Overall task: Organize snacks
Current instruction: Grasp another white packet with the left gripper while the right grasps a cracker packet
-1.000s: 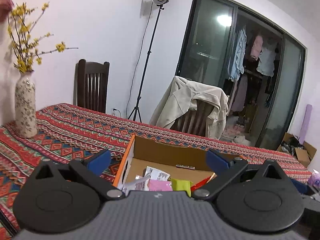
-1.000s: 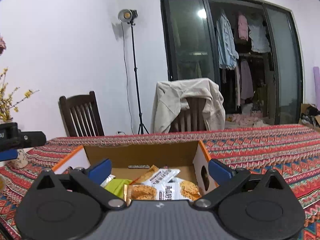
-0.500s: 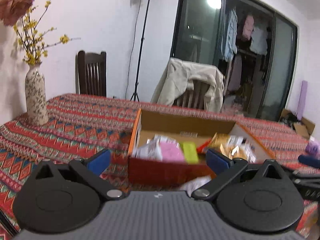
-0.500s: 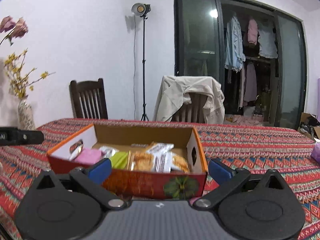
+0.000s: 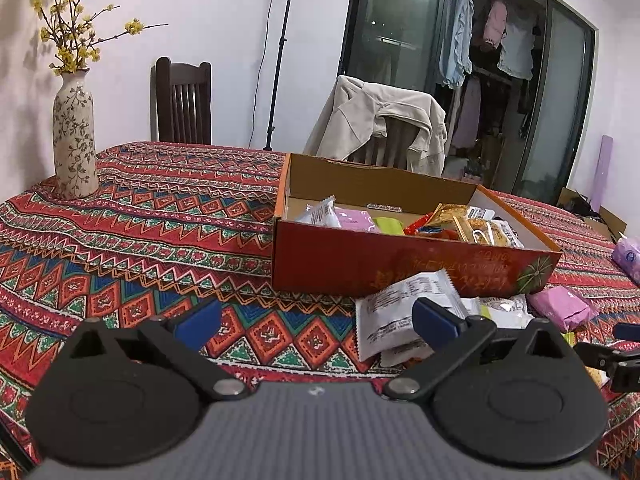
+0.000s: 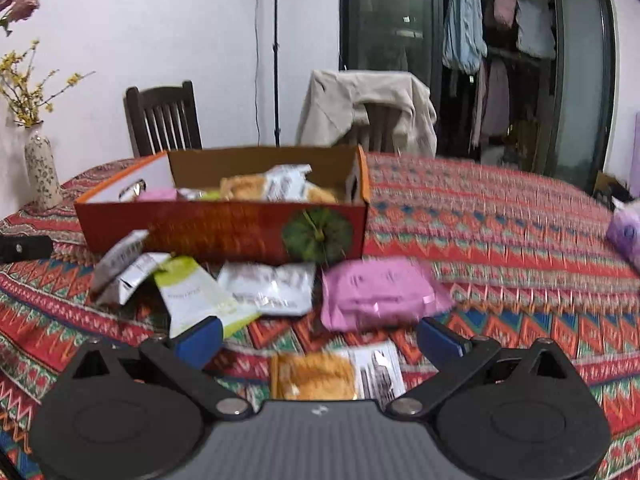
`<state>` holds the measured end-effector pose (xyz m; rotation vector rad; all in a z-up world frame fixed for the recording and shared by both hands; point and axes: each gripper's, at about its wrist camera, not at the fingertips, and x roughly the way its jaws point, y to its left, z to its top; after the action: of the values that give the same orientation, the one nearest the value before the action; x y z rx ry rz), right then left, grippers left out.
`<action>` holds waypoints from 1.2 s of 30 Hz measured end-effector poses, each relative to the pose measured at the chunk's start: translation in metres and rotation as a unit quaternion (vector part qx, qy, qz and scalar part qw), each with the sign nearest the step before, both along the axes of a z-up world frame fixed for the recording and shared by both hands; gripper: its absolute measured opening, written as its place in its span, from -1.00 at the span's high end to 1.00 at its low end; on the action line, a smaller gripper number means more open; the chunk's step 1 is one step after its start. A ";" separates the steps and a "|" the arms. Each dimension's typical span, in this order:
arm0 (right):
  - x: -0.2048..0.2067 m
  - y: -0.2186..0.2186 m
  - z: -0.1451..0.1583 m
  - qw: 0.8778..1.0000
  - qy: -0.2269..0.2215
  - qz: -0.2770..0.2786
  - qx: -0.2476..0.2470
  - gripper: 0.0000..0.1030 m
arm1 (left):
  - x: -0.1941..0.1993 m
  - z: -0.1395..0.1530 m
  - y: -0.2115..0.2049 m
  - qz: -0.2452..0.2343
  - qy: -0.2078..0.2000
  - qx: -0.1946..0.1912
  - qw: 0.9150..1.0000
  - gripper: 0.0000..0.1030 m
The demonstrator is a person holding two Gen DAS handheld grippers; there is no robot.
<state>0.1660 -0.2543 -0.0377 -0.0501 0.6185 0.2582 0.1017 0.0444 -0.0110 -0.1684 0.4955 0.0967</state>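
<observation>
An open red cardboard box point(image 5: 416, 264) point(image 6: 224, 228) holds several snack packets on the patterned tablecloth. Loose packets lie in front of it: a white one point(image 5: 404, 312), a green-white one point(image 6: 192, 296), a silver one point(image 6: 268, 288), a pink one point(image 6: 380, 292) point(image 5: 560, 308) and an orange cookie pack point(image 6: 316, 376). My left gripper point(image 5: 316, 324) is open and empty, above the cloth in front of the box's left end. My right gripper point(image 6: 320, 338) is open and empty, just above the orange cookie pack.
A flowered vase point(image 5: 74, 136) stands at the table's far left. Two chairs point(image 5: 182, 104), one draped with a beige jacket point(image 5: 380, 128), stand behind the table. A purple pack point(image 6: 626, 232) lies at the right edge. The right gripper's tip point(image 5: 616, 356) shows in the left view.
Both grippers have pulled back from over the box and tilted down. The loose packets in front of the box have come into view. Both stay open.
</observation>
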 end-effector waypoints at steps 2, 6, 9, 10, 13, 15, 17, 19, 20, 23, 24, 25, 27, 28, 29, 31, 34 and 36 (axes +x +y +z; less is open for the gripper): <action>0.001 -0.003 -0.004 1.000 0.010 -0.002 -0.002 -1.00 | 0.001 -0.003 0.000 0.000 0.004 -0.001 1.000 -1.00; 0.008 -0.004 -0.006 1.000 0.027 0.000 -0.006 -1.00 | 0.004 -0.005 0.002 -0.001 0.007 -0.012 1.000 -1.00; 0.012 -0.009 -0.007 0.999 0.045 0.008 0.006 -1.00 | 0.006 -0.007 0.004 0.001 0.011 -0.016 1.000 -1.00; 0.012 -0.010 -0.008 0.999 0.049 0.009 0.005 -1.00 | 0.006 -0.007 0.005 0.001 0.013 -0.019 1.000 -1.00; 0.014 -0.010 -0.014 0.998 0.064 0.012 0.000 -1.00 | 0.008 -0.008 0.006 0.000 0.017 -0.024 1.000 -1.00; 0.015 -0.009 -0.020 0.997 0.074 0.014 -0.007 -1.00 | 0.009 -0.009 0.007 0.000 0.018 -0.026 0.999 -1.00; 0.015 -0.004 -0.021 0.997 0.068 0.019 -0.022 -1.00 | 0.009 -0.009 0.007 0.001 0.019 -0.028 0.999 -1.00; 0.016 -0.003 -0.021 0.997 0.069 0.022 -0.020 -1.00 | 0.009 -0.010 0.007 0.001 0.021 -0.029 0.999 -1.00; 0.015 -0.002 -0.021 0.997 0.068 0.022 -0.020 -0.99 | 0.010 -0.010 0.008 0.002 0.023 -0.029 0.999 -1.00; 0.010 -0.001 -0.019 0.997 0.061 0.034 -0.019 -0.76 | 0.011 -0.011 0.009 0.004 0.027 -0.033 0.999 -1.00; 0.007 0.000 -0.018 0.997 0.057 0.040 -0.019 -0.69 | 0.012 -0.011 0.009 0.005 0.028 -0.034 0.999 -1.00; 0.004 0.002 -0.017 0.997 0.055 0.046 -0.019 -0.53 | 0.012 -0.011 0.010 0.006 0.028 -0.035 0.999 -1.00; 0.000 0.005 -0.015 0.997 0.049 0.051 -0.024 -0.36 | 0.012 -0.012 0.010 0.008 0.028 -0.035 0.999 -1.00; -0.003 0.006 -0.014 0.997 0.047 0.052 -0.024 -0.28 | 0.011 -0.012 0.010 0.009 0.027 -0.035 0.999 -1.00; -0.005 0.007 -0.013 0.997 0.046 0.052 -0.025 -0.20 | 0.011 -0.012 0.010 0.010 0.026 -0.035 0.999 -1.00; -0.009 0.008 -0.012 0.998 0.039 0.049 -0.032 -0.17 | 0.011 -0.012 0.010 0.013 0.026 -0.035 0.999 -1.00; -0.013 0.003 -0.011 0.998 0.035 0.043 -0.026 -0.14 | 0.011 -0.012 0.011 0.016 0.026 -0.036 0.999 -1.00; -0.016 -0.001 -0.008 0.999 0.029 0.037 -0.023 -0.13 | 0.011 -0.012 0.012 0.017 0.026 -0.036 0.999 -1.00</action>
<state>0.1502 -0.2554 -0.0458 -0.1108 0.6811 0.3176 0.1129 0.0560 -0.0227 -0.2457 0.5492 0.1171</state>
